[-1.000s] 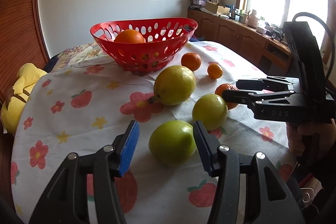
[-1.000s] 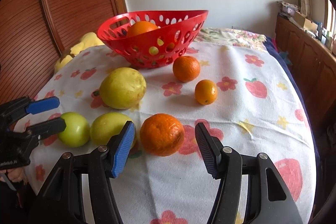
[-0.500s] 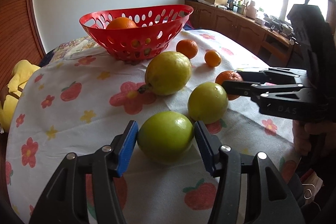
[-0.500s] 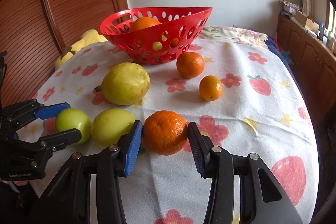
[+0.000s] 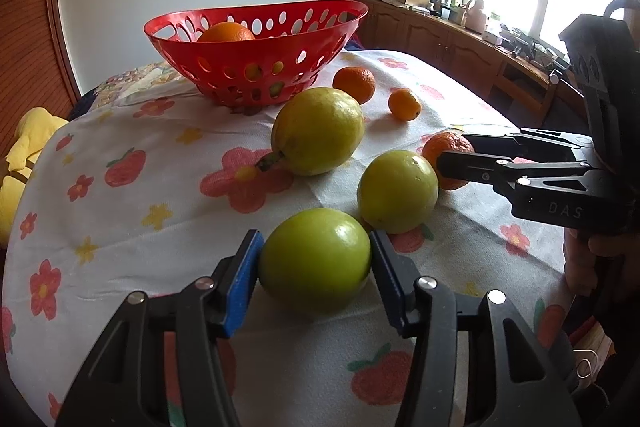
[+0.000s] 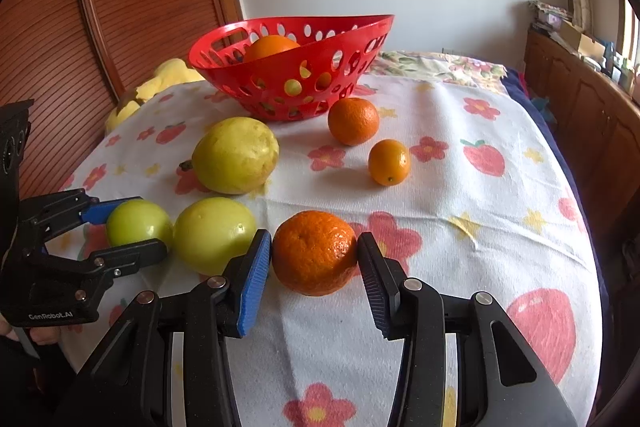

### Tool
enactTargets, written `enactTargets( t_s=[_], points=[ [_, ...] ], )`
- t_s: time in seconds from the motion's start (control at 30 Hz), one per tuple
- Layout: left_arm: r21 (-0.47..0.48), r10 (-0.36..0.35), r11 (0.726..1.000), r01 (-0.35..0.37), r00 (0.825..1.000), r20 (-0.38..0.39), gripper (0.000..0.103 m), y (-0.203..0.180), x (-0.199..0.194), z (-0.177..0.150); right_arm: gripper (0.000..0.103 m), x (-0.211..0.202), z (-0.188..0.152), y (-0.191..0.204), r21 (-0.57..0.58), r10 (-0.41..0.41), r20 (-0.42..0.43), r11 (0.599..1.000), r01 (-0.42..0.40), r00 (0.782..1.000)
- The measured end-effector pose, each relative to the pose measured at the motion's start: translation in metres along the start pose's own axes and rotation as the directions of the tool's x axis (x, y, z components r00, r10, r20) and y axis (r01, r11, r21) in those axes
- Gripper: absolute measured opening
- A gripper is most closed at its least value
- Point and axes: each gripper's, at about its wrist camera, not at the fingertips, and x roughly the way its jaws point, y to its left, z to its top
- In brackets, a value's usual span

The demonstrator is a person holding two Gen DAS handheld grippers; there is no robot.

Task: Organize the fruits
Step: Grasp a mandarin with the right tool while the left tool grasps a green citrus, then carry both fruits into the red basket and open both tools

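A green round fruit [image 5: 316, 259] sits low in the left wrist view. My left gripper [image 5: 316, 247] is closing on it, its blue pads pressed against both sides. In the right wrist view my right gripper [image 6: 314, 247] is shut on a wrinkled orange [image 6: 314, 253], which touches the flowered tablecloth [image 6: 460, 187]. A yellow-green fruit [image 6: 214, 235] lies between the two held fruits. The red perforated basket [image 6: 280, 79] stands at the far end with an orange [image 6: 270, 47] inside. The right gripper [image 5: 452, 153] also shows at the right of the left wrist view.
A large yellow fruit [image 5: 318, 131] with a stem lies mid-table. An orange [image 6: 353, 121] and a small orange [image 6: 389, 162] lie nearer the basket. A yellow soft object [image 5: 24, 147] sits off the table's left edge. Wooden cabinets [image 5: 460, 47] run under the window.
Both grippers' jaws have narrowed. The left pads now touch the green fruit and the right pads now touch the wrinkled orange. Both hands have stayed about where they were.
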Motion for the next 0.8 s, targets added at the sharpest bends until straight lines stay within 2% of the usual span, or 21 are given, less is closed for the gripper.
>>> enactTargets(
  t_s=[0.17, 0.33, 0.57, 0.8],
  points=[
    [-0.009, -0.007, 1.0, 0.007, 0.999, 0.036, 0.052, 0.002, -0.009, 0.004, 0.045, 0.001, -0.002, -0.001, 0.001, -0.002, -0.002, 1.0, 0.002, 1.0],
    [-0.017, -0.007, 1.0, 0.008, 0.995, 0.097, 0.052, 0.01, -0.028, 0.025, 0.045, -0.006, 0.007, -0.002, -0.003, 0.006, 0.022, 1.0, -0.006, 1.0],
    [-0.026, 0.025, 0.999, -0.02, 0.985, 0.17, 0.052, 0.03, -0.041, 0.071, 0.045, -0.027, 0.05, -0.006, -0.039, 0.015, 0.107, 0.999, -0.011, 0.994],
    [-0.036, 0.054, 0.998, -0.047, 0.977, 0.205, 0.053, 0.052, -0.03, 0.111, 0.045, -0.029, 0.101, -0.006, -0.09, 0.039, 0.175, 0.996, -0.024, 0.984]
  ],
)
